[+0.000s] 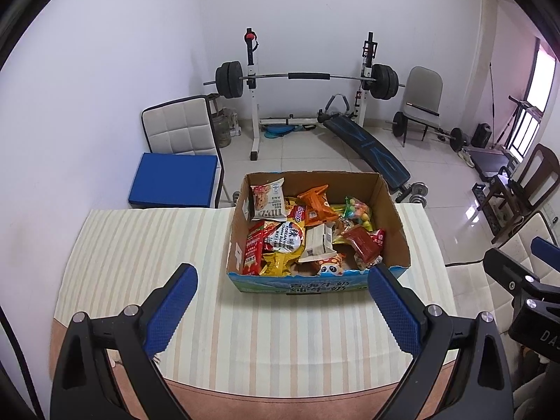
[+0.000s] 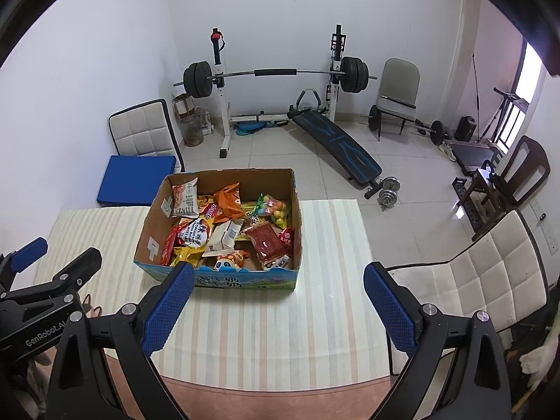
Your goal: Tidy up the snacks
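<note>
Both grippers [image 1: 281, 290] [image 2: 279, 288] gape above bare tablecloth [image 1: 140, 245] before the box [image 1: 392, 210].

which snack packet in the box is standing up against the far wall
The white cracker packet in the cardboard box's far-left corner; the other packets lie piled flat.

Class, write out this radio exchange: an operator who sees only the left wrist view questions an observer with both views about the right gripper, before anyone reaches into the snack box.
Operator: At my right edge I see only part of the right gripper. Is it open?
Observer: Yes. The right wrist view shows its blue fingers wide apart with nothing between them.
Operator: What does it face?
Observer: The near wall of the cardboard box. The box sits left of centre in that view, and bare striped tablecloth lies to its right.
</note>
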Motion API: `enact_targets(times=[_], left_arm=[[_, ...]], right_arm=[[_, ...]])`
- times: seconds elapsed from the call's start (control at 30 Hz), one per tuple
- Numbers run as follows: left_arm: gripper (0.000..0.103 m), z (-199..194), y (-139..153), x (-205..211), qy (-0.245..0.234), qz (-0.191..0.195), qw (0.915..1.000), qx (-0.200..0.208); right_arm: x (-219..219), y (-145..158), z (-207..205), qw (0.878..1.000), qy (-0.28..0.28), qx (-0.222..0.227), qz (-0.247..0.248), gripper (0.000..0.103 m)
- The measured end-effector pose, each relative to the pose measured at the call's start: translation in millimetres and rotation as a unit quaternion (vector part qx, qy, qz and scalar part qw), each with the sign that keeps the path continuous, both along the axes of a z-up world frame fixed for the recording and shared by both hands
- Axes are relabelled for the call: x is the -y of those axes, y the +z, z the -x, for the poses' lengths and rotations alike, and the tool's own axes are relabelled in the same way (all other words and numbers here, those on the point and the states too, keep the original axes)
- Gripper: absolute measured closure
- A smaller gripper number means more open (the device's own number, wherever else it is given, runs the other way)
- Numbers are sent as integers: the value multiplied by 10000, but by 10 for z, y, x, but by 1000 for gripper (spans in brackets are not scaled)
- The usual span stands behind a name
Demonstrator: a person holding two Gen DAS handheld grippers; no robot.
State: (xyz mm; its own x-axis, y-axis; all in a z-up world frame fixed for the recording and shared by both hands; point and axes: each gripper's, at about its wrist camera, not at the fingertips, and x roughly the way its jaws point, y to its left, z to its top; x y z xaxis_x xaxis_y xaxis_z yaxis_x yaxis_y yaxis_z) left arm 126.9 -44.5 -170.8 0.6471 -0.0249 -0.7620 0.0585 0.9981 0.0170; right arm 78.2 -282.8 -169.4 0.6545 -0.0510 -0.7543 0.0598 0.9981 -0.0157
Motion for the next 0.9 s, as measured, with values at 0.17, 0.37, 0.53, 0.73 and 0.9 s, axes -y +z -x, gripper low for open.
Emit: enact_targets(times=[0.17, 0.37, 0.53, 0.73, 0.9], left_arm=[[3, -8, -3, 2, -3, 25, 10000, -24], [3, -20, 3, -4, -17, 36, 10000, -41], [3, 0, 4, -7, -29, 34, 10000, -51], [3, 1, 2, -3, -14, 32, 10000, -54], [3, 2, 7, -2, -12, 52, 10000, -56]], right_arm=[[10, -6, 3, 10000, -7, 3, 18, 4], [28, -16, 15, 10000, -19, 11, 26, 4], [26, -20, 25, 10000, -19, 12, 34, 4], [29, -30, 31, 10000, -18, -24, 26, 4], [31, -43, 60, 10000, -24, -35, 25, 4]])
